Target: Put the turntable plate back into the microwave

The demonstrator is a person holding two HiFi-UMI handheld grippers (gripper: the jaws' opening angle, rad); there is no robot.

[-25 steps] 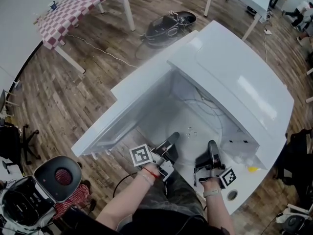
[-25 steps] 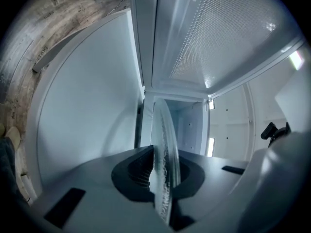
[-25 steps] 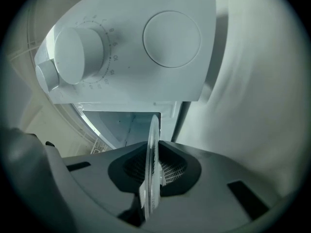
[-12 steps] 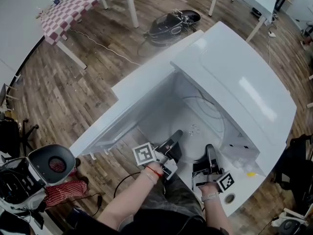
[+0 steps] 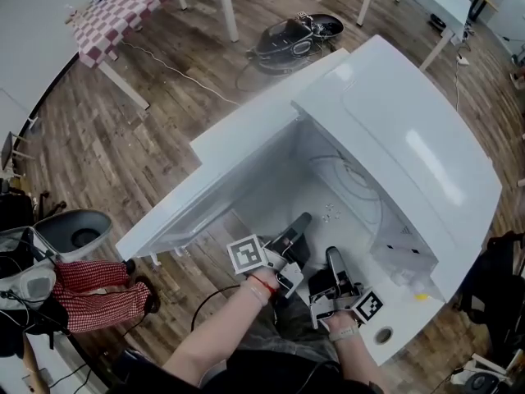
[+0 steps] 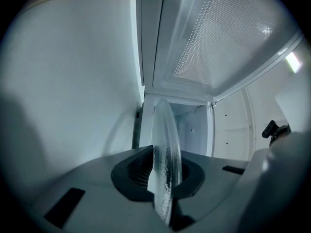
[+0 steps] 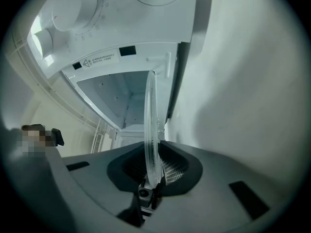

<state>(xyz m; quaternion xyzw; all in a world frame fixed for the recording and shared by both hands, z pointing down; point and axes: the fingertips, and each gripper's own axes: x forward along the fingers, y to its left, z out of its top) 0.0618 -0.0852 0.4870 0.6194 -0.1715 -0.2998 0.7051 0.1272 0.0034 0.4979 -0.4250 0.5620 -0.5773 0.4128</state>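
The clear glass turntable plate point(image 5: 354, 189) is held level in the mouth of the white microwave point(image 5: 410, 138), its far rim showing as faint arcs inside the cavity. My left gripper point(image 5: 292, 238) is shut on the plate's near rim. My right gripper point(image 5: 335, 271) is shut on the same rim just to its right. Seen edge-on, the plate point(image 6: 165, 159) stands between the left jaws, with the microwave door point(image 6: 218, 38) open above it. In the right gripper view the plate point(image 7: 150, 140) runs upright between the jaws toward the cavity point(image 7: 121, 91).
The microwave door point(image 5: 234, 167) hangs open to the left. Its control panel point(image 7: 77, 13) with dials is on the right side. A checkered table point(image 5: 123, 6), a dark vacuum cleaner point(image 5: 295, 31), a grey bin point(image 5: 78, 232) and a red cloth point(image 5: 102, 294) stand on the wooden floor around it.
The right gripper has shifted left and nearer the left gripper, both still holding the plate. The head view has drifted a little.
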